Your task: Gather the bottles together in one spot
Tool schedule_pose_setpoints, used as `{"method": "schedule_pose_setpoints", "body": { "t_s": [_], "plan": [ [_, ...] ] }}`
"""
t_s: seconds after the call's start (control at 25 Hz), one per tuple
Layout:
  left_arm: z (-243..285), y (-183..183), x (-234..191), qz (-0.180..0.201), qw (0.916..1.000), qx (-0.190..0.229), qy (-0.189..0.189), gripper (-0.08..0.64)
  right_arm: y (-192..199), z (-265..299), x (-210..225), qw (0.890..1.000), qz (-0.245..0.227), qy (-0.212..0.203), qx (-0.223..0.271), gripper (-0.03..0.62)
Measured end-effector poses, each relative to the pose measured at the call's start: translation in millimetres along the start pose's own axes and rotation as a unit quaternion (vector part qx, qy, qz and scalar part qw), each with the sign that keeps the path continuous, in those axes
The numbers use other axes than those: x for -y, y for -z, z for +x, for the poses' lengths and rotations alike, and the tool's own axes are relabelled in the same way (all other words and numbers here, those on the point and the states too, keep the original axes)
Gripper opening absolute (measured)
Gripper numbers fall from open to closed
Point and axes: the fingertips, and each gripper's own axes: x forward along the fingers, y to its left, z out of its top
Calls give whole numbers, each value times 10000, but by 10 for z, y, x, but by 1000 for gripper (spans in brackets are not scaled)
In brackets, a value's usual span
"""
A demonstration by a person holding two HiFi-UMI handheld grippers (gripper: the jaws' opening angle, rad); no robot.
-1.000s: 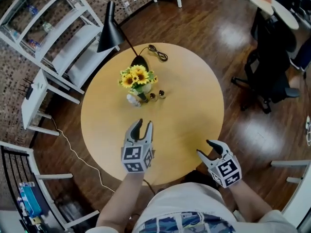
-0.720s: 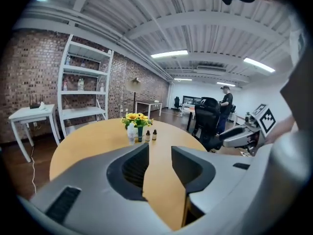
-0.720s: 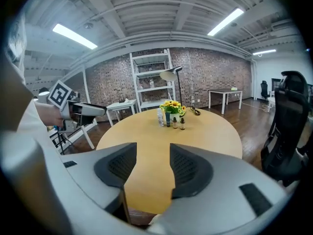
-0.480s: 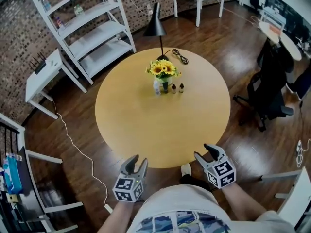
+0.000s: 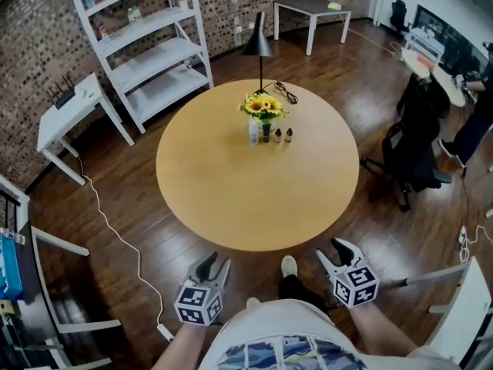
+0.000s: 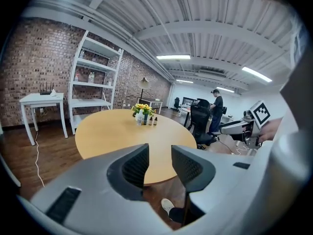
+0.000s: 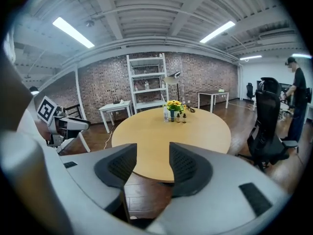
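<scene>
Your left gripper [image 5: 214, 267] and right gripper [image 5: 331, 251] hang low in front of you, short of the table [image 5: 231, 206] and over the floor [image 5: 400, 230], with your shoe [image 5: 288, 267] between them. Both grippers' jaws stand apart, with nothing between them. Past the table's middle, toward its far side, the bottles stand together in a short row. The clear bottle [image 5: 253, 132] is at your left, with the middle bottle [image 5: 278, 136] and right bottle [image 5: 288, 135] just beside it. All three stand right in front of the sunflowers [image 5: 265, 108]. Behind those stands the lamp [image 5: 259, 45]. Off the table, a chair [image 5: 412, 156] sits to your right and a shelf [image 5: 146, 52] stands far left.
</scene>
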Motion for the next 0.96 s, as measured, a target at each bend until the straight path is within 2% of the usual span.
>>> {"method": "schedule_pose_setpoints", "body": {
  "t_s": [0.24,0.96],
  "plan": [
    [-272,173,-107,60,10000,-15,-41,149,47,-184,-190,9997,-155,176,-43,232],
    [-757,595,-253,-181,9995,-33,-260,149,192,-363,-689,9980,-595,-133,-139,222]
  ]
}}
